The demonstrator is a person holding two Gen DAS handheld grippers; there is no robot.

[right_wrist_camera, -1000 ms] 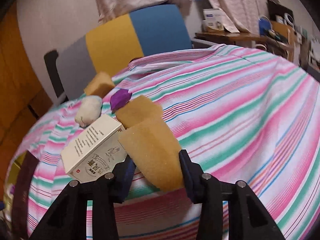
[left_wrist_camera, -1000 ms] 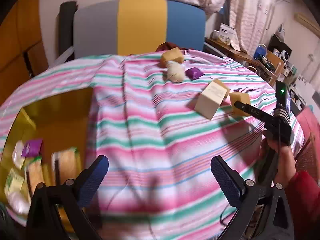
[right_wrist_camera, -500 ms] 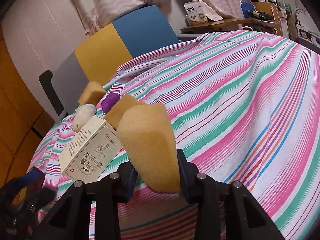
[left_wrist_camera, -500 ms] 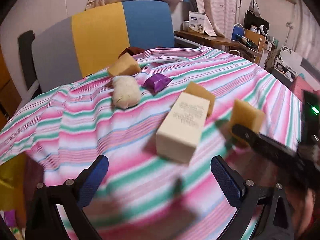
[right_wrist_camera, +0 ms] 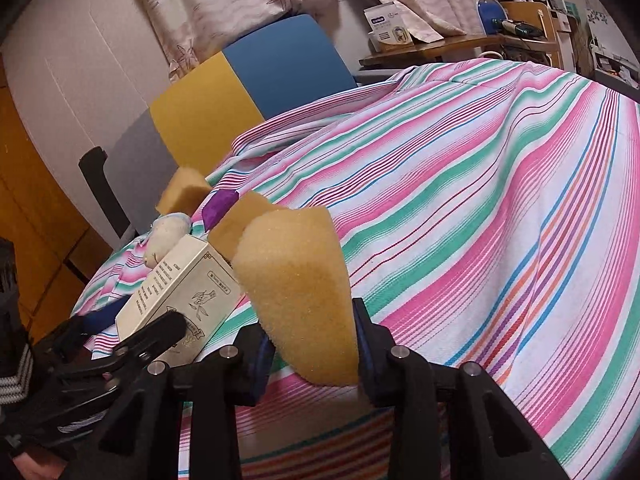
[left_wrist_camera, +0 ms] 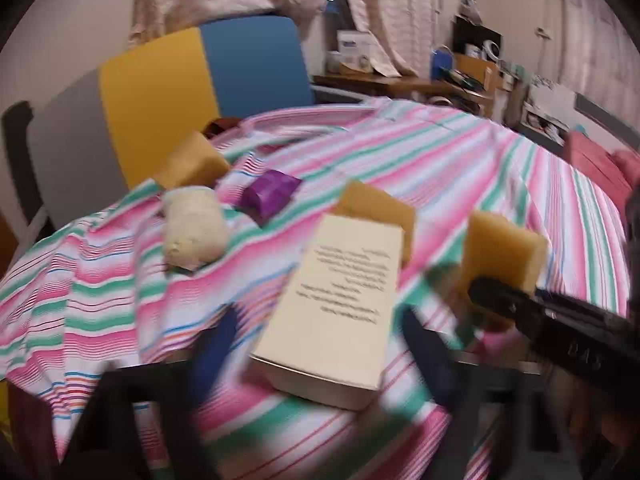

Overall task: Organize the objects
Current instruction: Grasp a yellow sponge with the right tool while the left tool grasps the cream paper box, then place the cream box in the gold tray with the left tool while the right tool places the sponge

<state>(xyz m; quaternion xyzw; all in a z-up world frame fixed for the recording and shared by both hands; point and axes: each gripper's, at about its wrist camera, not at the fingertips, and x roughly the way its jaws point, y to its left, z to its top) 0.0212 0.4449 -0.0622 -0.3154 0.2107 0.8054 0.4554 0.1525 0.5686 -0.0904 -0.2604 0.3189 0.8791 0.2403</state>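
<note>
A cream printed box (left_wrist_camera: 332,300) lies on the striped tablecloth (left_wrist_camera: 460,168). My left gripper (left_wrist_camera: 318,320) straddles its near end with the jaws closing; the blurred blue pads still show a gap to the box's sides. The right wrist view shows the same gripper (right_wrist_camera: 136,322) around the box (right_wrist_camera: 180,292). My right gripper (right_wrist_camera: 312,344) is shut on a yellow sponge (right_wrist_camera: 296,292), held upright beside the box. From the left wrist view that sponge (left_wrist_camera: 504,252) stands at the right. Behind the box lie another sponge (left_wrist_camera: 380,208), a purple packet (left_wrist_camera: 272,194), a white roll (left_wrist_camera: 194,228) and a third sponge (left_wrist_camera: 192,164).
A chair with grey, yellow and blue back panels (left_wrist_camera: 160,92) stands against the table's far edge. A cluttered wooden desk (left_wrist_camera: 400,80) and curtains lie beyond. The cloth to the right (right_wrist_camera: 480,200) carries no objects. A striped sleeve (right_wrist_camera: 12,376) shows at the lower left.
My left gripper swung from the yellow bin on the left over to the cream box, and its jaws narrowed around it. The right gripper tightened on the sponge and rolled slightly.
</note>
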